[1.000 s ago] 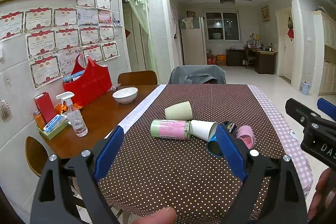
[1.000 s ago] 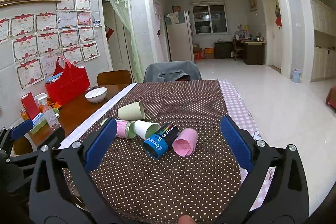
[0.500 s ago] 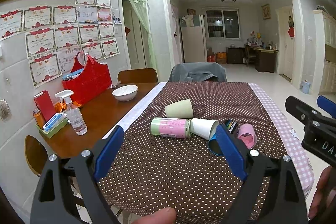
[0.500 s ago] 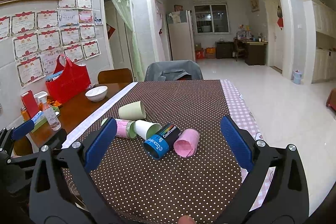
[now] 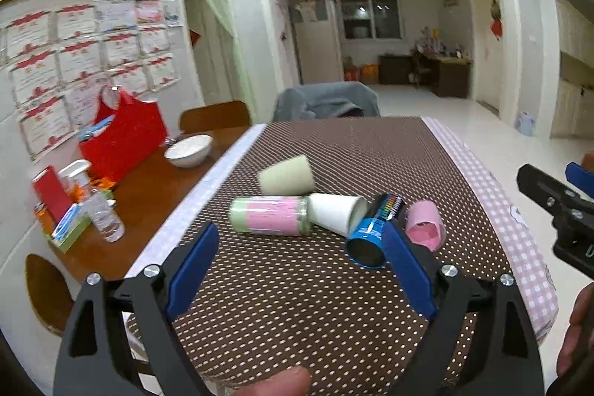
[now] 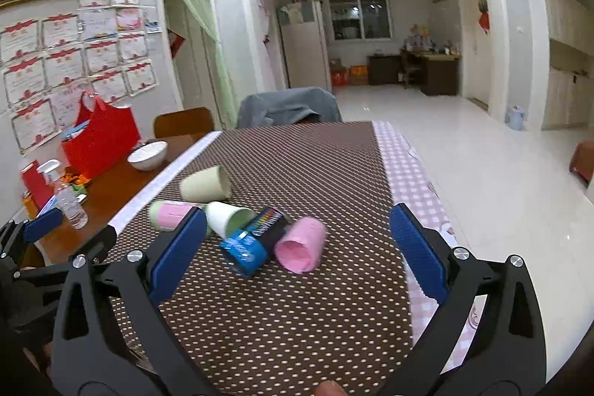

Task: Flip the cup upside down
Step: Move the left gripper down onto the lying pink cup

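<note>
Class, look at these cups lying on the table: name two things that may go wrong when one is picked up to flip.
1. The white cup, blue cup and pink cup lie touching, so gripping one may roll the others.
2. The open right gripper may catch two cups at once.

Five cups (image 5: 336, 216) lying clustered mid-tablecloth (image 5: 297, 303), bowl (image 5: 188, 150) and bag (image 5: 124, 141) on table's left

Five cups on their sides, clustered: beige cup (image 5: 286, 175), green-pink cup (image 5: 269, 220), white cup (image 5: 336, 213), blue-black cup (image 5: 371, 235), pink cup (image 5: 424, 225)
</note>
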